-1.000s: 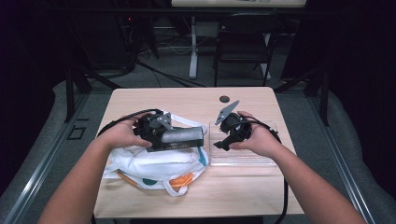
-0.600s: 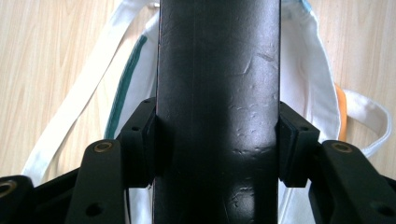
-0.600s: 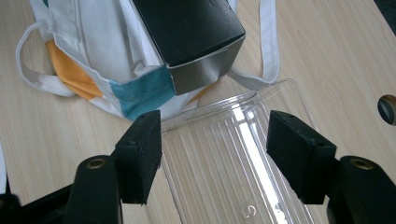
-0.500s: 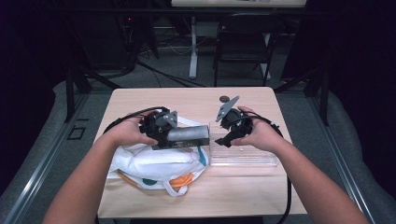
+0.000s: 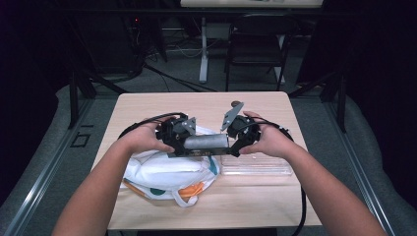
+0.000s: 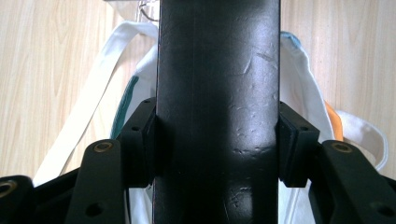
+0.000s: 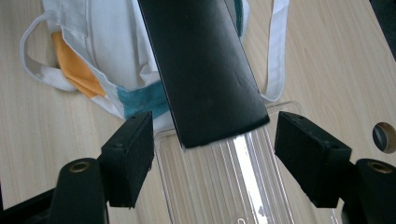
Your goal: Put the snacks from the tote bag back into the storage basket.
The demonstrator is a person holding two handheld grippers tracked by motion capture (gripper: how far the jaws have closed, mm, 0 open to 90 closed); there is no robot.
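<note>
A long flat dark bar [image 5: 205, 142] hangs level above the table, between both hands. My left gripper [image 5: 183, 142] is shut on it; in the left gripper view both pads [image 6: 140, 140] press the bar's [image 6: 218, 93] sides. My right gripper [image 5: 232, 141] is open at the bar's other end. In the right gripper view the bar's end [image 7: 201, 70] reaches down between the spread pads [image 7: 128, 154] without touching either, and the right gripper's [image 7: 219, 154] gap is wider than the bar.
A white cloth bag [image 5: 167, 172] with orange and teal patches lies under the bar, its straps [image 7: 275, 51] loose on the wooden table [image 5: 147, 108]. A clear ribbed plastic tray [image 5: 255, 164] lies to its right. A round cable hole [image 5: 237, 103] sits near the far edge.
The left gripper has carried the bar a little to the right. The right gripper has closed in on the bar's free end, so the hands are nearer together.
</note>
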